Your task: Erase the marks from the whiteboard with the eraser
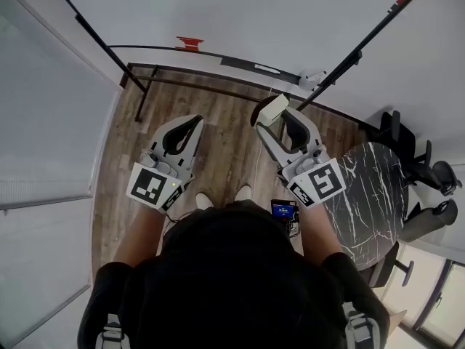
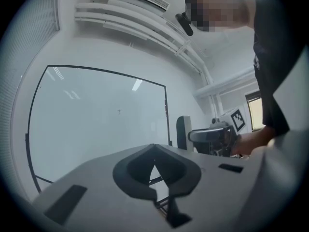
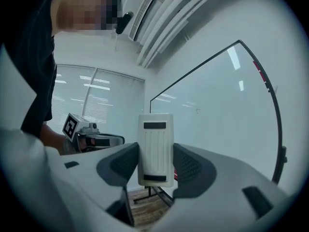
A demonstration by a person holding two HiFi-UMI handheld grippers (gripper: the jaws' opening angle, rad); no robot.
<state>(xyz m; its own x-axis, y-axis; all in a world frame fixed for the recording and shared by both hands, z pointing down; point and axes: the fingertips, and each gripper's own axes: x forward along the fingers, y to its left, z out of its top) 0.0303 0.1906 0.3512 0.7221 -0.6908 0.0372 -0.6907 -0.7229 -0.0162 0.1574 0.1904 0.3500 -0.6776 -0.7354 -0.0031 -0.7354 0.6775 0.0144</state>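
Head view: a person stands facing the whiteboard (image 1: 254, 13). On the left, the left tool (image 1: 196, 120) is closed, its jaws tip to tip with nothing between them. The right tool (image 1: 276, 116) clamps a white eraser (image 3: 155, 146) upright, well apart from the board. The right gripper view shows one small, faint mark (image 3: 197, 110) on the pane. A clean wipe likely calls for laying the eraser's felt face flat over that mark with steady pressure, while the left tool keeps clear.
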